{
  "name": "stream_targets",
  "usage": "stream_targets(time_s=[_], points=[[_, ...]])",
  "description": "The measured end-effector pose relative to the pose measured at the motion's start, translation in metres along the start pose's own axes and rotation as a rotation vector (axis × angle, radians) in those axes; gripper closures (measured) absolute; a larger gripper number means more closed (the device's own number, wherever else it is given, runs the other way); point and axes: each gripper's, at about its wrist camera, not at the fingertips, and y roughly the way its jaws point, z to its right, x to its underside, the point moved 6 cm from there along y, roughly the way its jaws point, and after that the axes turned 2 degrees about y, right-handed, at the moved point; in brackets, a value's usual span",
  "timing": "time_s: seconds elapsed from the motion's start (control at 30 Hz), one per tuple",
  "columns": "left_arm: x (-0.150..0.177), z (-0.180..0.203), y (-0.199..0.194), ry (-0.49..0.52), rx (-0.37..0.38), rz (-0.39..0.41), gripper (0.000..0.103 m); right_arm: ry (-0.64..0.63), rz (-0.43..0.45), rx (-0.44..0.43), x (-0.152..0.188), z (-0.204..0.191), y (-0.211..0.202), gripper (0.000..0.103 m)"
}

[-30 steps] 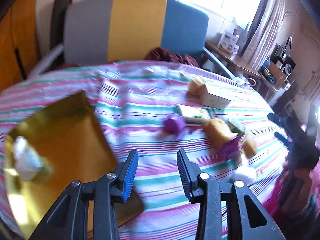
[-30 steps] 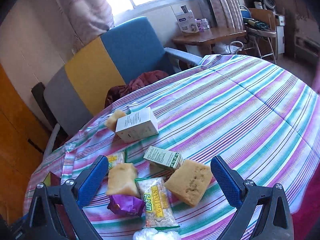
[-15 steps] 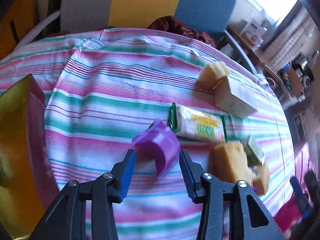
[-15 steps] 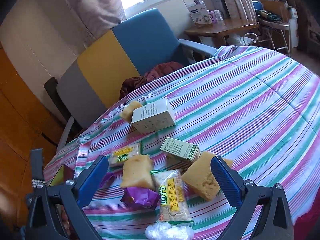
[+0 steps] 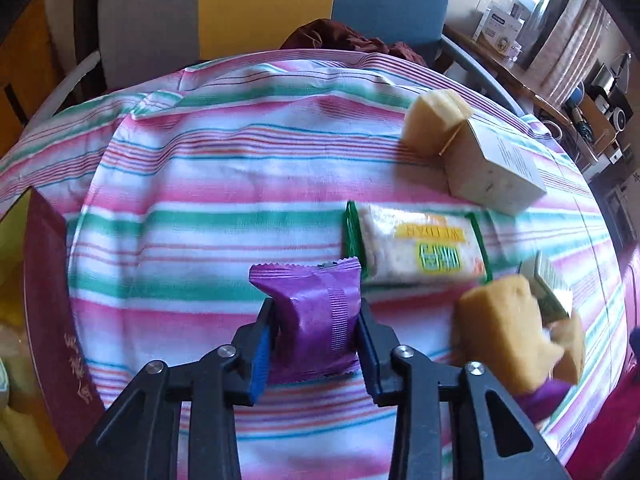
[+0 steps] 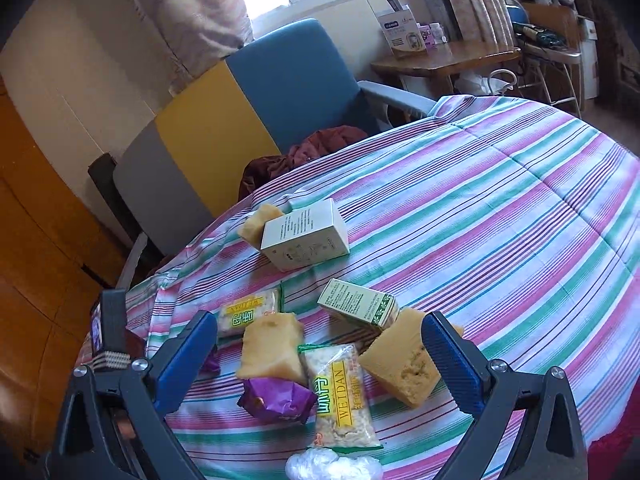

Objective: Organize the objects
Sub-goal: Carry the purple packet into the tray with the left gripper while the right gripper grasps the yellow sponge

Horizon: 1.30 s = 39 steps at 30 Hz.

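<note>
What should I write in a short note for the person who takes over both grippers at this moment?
Left gripper: jaws closing on the purple packet, which sits between the pads on the striped tablecloth.
Right gripper: wide open, holding nothing, above the pile.
Things: yellow sponge blocks, rice-bar packets, second purple packet, white box and green box, all on the cloth. Gold tray at the left edge.
Done: nothing visibly sorted.
Left: lift this packet, place it, then clear the rest.
</note>
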Motion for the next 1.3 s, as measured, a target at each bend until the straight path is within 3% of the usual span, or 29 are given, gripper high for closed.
stream_targets(time_s=[0.13,0.37,0.63,0.83,0.97,1.1,1.3], points=[[0.019,0.001,-0.012,0.049,-0.007,0.022,0.067,0.018,-0.022,0.004,0.001,0.005,0.003,0.000],[0.049,0.006,-0.049,0.111,0.019,0.096,0.067,0.024,-0.139,0.009,0.015,0.008,0.023,0.000],[0.081,0.002,-0.096,0.130,0.064,0.183,0.067,-0.038,-0.169,0.052,0.022,0.004,0.030,0.005],[0.105,-0.016,-0.124,0.122,0.079,0.218,0.067,-0.038,-0.244,0.019,0.033,-0.003,0.032,0.010],[0.117,-0.036,-0.142,0.092,0.093,0.248,0.067,0.057,-0.168,0.078,0.016,0.023,0.008,0.011],[0.125,-0.058,-0.153,0.043,0.107,0.263,0.067,0.091,-0.155,0.144,0.008,0.047,-0.009,0.018],[0.136,-0.081,-0.165,-0.011,0.108,0.278,0.067,0.044,-0.246,0.237,0.018,0.053,0.012,0.014]])
